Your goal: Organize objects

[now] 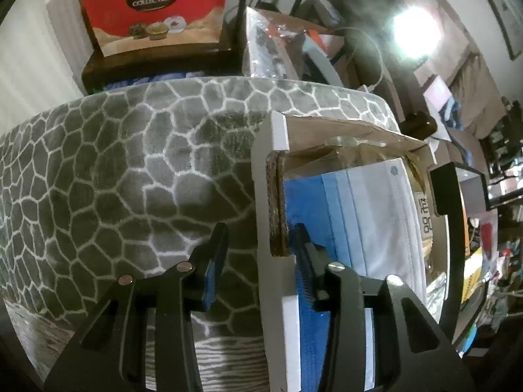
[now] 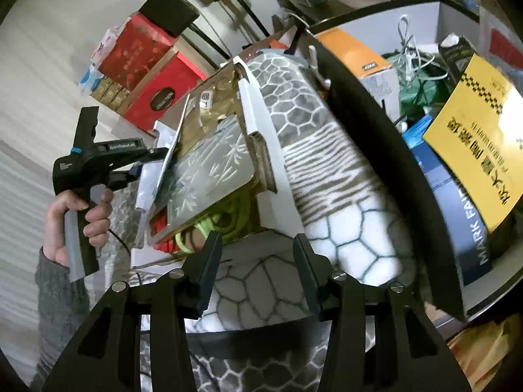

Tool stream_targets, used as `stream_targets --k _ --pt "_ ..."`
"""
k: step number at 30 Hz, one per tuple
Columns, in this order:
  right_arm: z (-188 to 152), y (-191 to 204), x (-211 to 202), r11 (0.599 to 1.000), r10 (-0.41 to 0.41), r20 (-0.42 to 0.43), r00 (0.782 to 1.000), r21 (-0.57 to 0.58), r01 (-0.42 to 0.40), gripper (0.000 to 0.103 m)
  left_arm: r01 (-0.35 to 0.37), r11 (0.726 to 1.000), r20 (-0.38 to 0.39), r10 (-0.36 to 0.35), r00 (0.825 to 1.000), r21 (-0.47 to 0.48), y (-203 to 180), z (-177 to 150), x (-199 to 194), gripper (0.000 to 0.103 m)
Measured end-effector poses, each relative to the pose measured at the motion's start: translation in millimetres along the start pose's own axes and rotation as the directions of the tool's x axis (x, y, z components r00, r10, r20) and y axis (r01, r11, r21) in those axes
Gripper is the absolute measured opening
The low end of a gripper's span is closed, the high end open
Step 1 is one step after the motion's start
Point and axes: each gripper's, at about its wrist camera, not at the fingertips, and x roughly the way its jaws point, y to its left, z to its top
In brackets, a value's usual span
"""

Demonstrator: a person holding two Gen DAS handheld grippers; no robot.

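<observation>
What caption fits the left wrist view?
Left gripper fingers straddling the wall of a cardboard box holding face masks.

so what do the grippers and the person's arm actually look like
Both the left gripper and right gripper are matte black plastic with ribbed blue finger pads and silver screws. The handheld unit's black pistol handle trails a thin black cable. The hand wears a grey knit sleeve.

Both views are fisheye, w/ strong bending of straight lines near the edges and black corners. In the left wrist view a lamp point(image 1: 412, 31) at upper right blows out to white, w/ hazy glare around it; the rest is rather dim and soft. The right wrist view is brighter, w/ a light patch on the patterned blanket point(image 2: 353, 225) and motion blur at far right.
</observation>
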Motion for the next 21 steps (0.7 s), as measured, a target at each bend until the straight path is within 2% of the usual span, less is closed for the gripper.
stream_targets --k 4,6,12,17,21 --pt "-15.9 1.3 4.0 0.997 0.069 -0.036 0.997 0.046 -0.067 0.047 -0.003 1.0 0.012 0.003 1.0 -0.005 4.4 4.0 -6.7 0.049" --pt "-21.5 3.7 3.3 0.994 0.101 -0.034 0.994 0.054 -0.1 0.047 -0.012 1.0 0.027 0.011 1.0 0.006 4.8 6.5 -11.8 0.056" --pt "-32.9 29.0 9.5 0.99 0.14 -0.033 0.99 0.015 -0.14 0.047 -0.057 0.992 0.104 0.046 0.994 0.113 -7.5 19.0 -28.2 0.061" --pt "-34.0 35.6 24.5 0.988 0.151 -0.017 0.988 0.039 -0.15 0.047 -0.079 0.963 0.134 0.045 0.99 0.258 -35.2 34.7 -26.3 0.063" --pt "-32.4 39.7 31.3 0.988 0.148 -0.014 0.989 0.044 -0.147 0.044 -0.135 0.928 0.175 0.077 0.982 0.348 -59.0 48.9 -18.8 0.063"
